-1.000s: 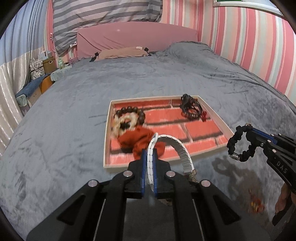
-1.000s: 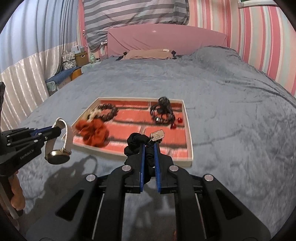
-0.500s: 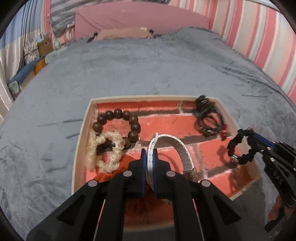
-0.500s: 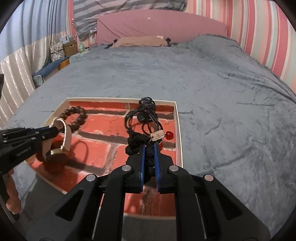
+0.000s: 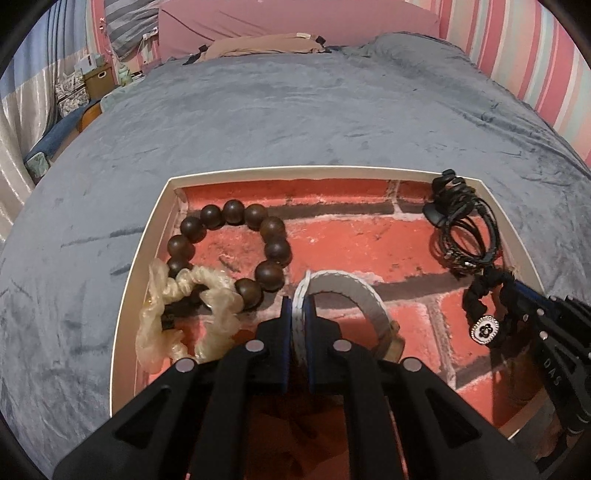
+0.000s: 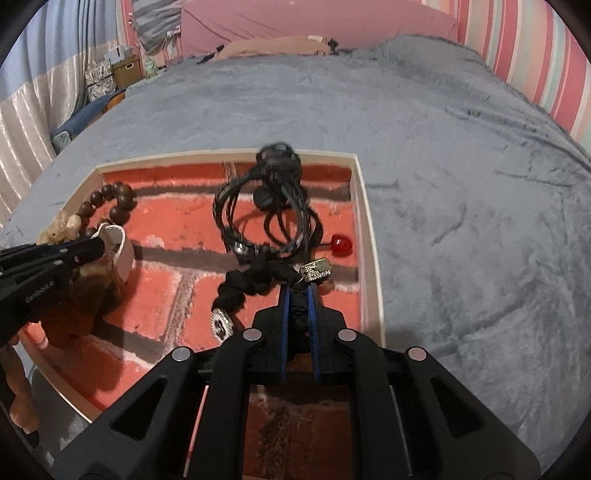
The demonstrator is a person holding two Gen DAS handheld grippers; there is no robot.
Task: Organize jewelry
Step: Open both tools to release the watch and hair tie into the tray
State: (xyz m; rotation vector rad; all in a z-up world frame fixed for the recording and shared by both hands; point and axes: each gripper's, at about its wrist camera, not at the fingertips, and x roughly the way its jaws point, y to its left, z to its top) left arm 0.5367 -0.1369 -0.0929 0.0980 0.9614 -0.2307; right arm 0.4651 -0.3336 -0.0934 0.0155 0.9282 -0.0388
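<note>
My left gripper pinches the strap of a white watch low over the brick-patterned tray; its jaws are starting to open with the strap still between the pads. My right gripper is shut on a black scrunchie with a round charm and a metal tag, over the tray's right side. In the tray lie a dark wooden bead bracelet, a cream scrunchie and a black cord bundle. A red bead rests by the right rim.
The tray sits on a grey velvet bedspread, with a pink headboard and striped wall beyond. An orange scrunchie lies under the left gripper. A person's fingers show at the left edge. Boxes stand beside the bed.
Both grippers have moved forward and down from in front of the tray to low over it, carrying the watch and the black scrunchie. The tray's contents have not shifted.
</note>
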